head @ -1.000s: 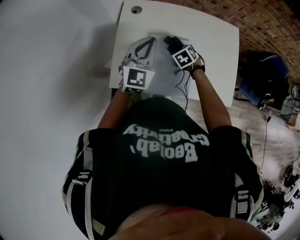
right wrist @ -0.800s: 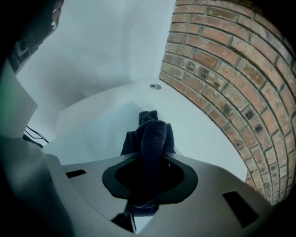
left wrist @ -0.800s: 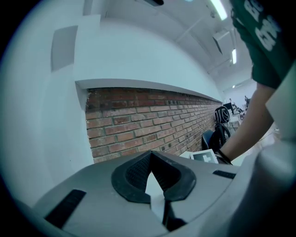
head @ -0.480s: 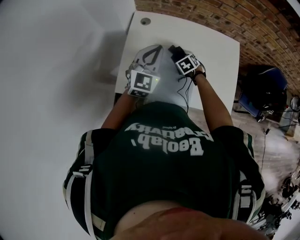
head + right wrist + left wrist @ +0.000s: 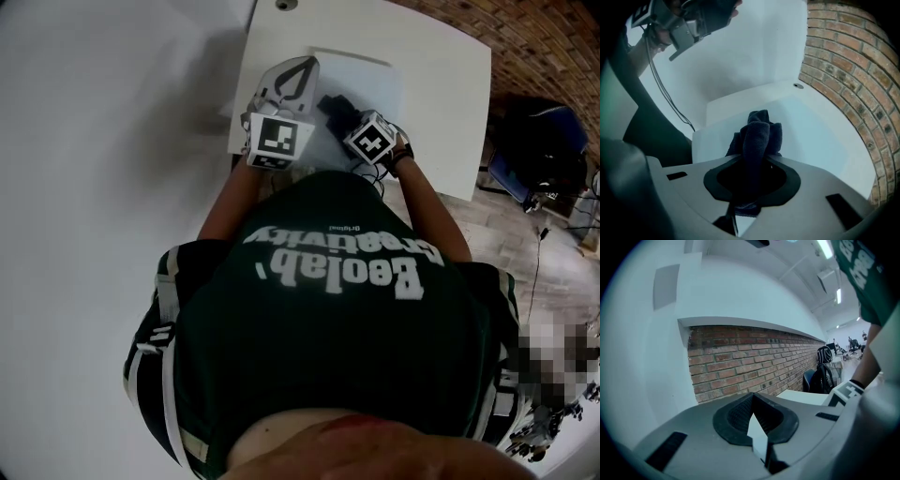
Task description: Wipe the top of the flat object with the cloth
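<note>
Brick wall (image 5: pixel 740 362) behind; our right hand-held gripper (image 5: pixel 752 173) clamps the cloth (image 5: pixel 758 133), left hand-held gripper (image 5: pixel 757 420) closed. If unpinned, the flat object (image 5: pixel 366 80) could slide as we wipe.

The right gripper (image 5: pixel 754 161) has its fingers (image 5: pixel 787 180) closed on a dark bunched cloth (image 5: pixel 758 133), which stands over the white flat object (image 5: pixel 813 138) on the desk (image 5: pixel 740 101).

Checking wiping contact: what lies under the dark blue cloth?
The flat white panel on the white table lies beneath the dark blue cloth pinched in the right gripper. The cloth's own folds hide whether it touches the panel.
</note>
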`<act>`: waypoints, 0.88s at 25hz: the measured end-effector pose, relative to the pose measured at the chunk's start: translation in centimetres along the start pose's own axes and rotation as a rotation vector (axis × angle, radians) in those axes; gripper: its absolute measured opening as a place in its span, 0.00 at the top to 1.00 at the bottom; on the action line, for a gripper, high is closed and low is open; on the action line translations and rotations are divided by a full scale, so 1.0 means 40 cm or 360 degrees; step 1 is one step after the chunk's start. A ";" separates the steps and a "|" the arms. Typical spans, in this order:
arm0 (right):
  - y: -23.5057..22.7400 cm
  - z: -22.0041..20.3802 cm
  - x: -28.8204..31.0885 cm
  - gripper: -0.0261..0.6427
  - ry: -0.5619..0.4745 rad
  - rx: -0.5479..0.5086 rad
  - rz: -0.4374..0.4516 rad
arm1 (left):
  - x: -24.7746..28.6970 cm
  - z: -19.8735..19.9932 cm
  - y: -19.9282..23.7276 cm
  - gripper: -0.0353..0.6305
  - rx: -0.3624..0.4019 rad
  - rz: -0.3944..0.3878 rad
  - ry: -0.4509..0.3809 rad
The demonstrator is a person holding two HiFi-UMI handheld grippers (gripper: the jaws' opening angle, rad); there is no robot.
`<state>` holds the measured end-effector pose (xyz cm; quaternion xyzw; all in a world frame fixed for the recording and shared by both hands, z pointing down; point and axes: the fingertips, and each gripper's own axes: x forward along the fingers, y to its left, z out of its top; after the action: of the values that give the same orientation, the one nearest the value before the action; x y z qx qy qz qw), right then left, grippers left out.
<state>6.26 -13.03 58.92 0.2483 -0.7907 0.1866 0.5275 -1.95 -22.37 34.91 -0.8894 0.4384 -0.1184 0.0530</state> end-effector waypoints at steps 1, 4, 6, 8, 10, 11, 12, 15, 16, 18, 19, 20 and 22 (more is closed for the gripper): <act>0.032 -0.005 -0.003 0.86 0.0006 -0.0017 0.0030 | -0.004 -0.003 -0.002 0.95 -0.0002 -0.0007 0.0001; 0.106 -0.022 -0.005 0.86 0.0037 -0.0103 0.0114 | -0.008 -0.013 -0.003 0.95 0.0001 -0.0008 0.0000; 0.130 -0.033 -0.003 0.86 0.0052 -0.0158 0.0133 | -0.008 -0.023 -0.005 0.95 -0.0001 -0.0004 0.0005; 0.136 -0.039 0.001 0.86 0.0058 -0.0192 0.0132 | -0.011 -0.030 -0.007 0.95 -0.0004 -0.0004 0.0011; 0.121 -0.034 0.005 0.86 0.0059 -0.0188 0.0110 | -0.020 -0.035 -0.006 0.95 -0.0003 -0.0003 0.0014; 0.105 -0.027 0.006 0.86 0.0055 -0.0174 0.0083 | -0.028 -0.037 -0.005 0.95 -0.0002 0.0000 0.0017; 0.084 -0.015 0.007 0.86 0.0050 -0.0161 0.0046 | -0.036 -0.038 -0.003 0.95 -0.0002 0.0002 0.0020; 0.010 0.033 0.016 0.86 0.0040 -0.0151 -0.0070 | -0.059 -0.037 -0.001 0.95 -0.0003 0.0012 0.0026; -0.014 0.050 0.021 0.86 0.0039 -0.0153 -0.0099 | -0.066 -0.035 -0.002 0.95 -0.0005 0.0014 0.0026; -0.062 0.082 0.030 0.86 0.0040 -0.0156 -0.0145 | -0.076 -0.026 -0.005 0.95 0.0001 0.0021 0.0036; -0.087 0.096 0.035 0.86 0.0042 -0.0160 -0.0163 | -0.078 -0.021 -0.006 0.95 0.0008 0.0023 0.0043; -0.110 0.110 0.040 0.86 0.0044 -0.0168 -0.0179 | -0.079 -0.017 -0.008 0.95 0.0013 0.0023 0.0046; -0.149 0.138 0.051 0.86 0.0057 -0.0204 -0.0203 | -0.082 -0.013 -0.011 0.95 0.0009 0.0017 0.0035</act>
<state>5.03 -21.32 58.94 0.2605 -0.7740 0.1060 0.5672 -3.65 -19.51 34.96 -0.8855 0.4433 -0.1290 0.0514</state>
